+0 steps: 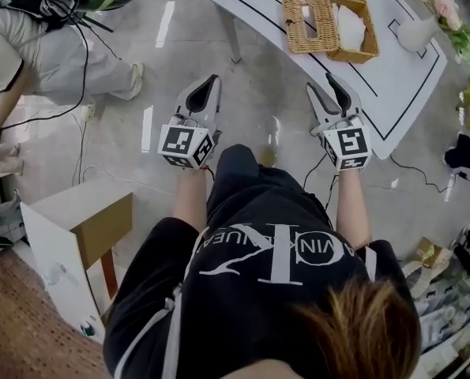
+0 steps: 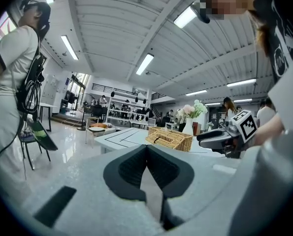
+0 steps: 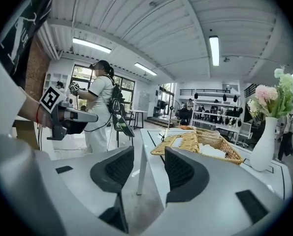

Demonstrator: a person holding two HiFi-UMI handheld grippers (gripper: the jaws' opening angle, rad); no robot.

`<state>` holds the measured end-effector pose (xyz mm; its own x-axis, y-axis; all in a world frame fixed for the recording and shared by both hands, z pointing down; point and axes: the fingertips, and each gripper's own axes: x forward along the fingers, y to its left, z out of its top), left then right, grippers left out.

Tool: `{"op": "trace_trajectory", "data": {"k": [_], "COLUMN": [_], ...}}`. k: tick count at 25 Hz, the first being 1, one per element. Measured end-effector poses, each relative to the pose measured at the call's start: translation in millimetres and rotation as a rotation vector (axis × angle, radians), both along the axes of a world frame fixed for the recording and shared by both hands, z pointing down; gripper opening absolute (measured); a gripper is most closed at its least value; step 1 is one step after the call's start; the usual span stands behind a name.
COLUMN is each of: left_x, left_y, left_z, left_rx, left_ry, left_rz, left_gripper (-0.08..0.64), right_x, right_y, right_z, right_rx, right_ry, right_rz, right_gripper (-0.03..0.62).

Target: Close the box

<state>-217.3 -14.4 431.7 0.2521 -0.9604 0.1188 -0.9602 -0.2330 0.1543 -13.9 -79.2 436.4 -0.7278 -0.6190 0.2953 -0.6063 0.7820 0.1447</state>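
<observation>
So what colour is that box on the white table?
The wicker box is a light tan, woven all over. The head view shows it best.

Left gripper (image 1: 211,81) together, right gripper (image 1: 321,83) apart.

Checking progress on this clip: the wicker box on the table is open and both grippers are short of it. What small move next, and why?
Probably carry the right gripper forward to the lid, which lies folded out beside the wicker box. That gripper's jaws stand apart and empty, and it hangs over the floor, short of the table.
</observation>
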Motion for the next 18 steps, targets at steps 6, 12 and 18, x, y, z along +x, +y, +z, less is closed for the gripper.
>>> {"op": "trace_trajectory", "data": {"k": [6, 12, 18], "left_x": [1, 0, -3], "left_y": [-16, -47, -78], "left_z": [5, 14, 19], "left_rx": [-0.037, -0.071, -0.078], "left_ry": [-0.016, -0.023, -0.015], "left_rz": [0.036, 0.084, 0.111], "left_gripper": [0.008, 0.008, 0.008], "right_x": [-15, -28, -41], "right_y": [-15, -42, -60], "right_z": [5, 15, 34], "right_rx": [0.043, 0.18, 0.285], "right_ry": [0.114, 0.376, 0.584], "right_rz": [0.011, 0.035, 0.017], "right_gripper": [0.19, 0.204, 0.211]}}
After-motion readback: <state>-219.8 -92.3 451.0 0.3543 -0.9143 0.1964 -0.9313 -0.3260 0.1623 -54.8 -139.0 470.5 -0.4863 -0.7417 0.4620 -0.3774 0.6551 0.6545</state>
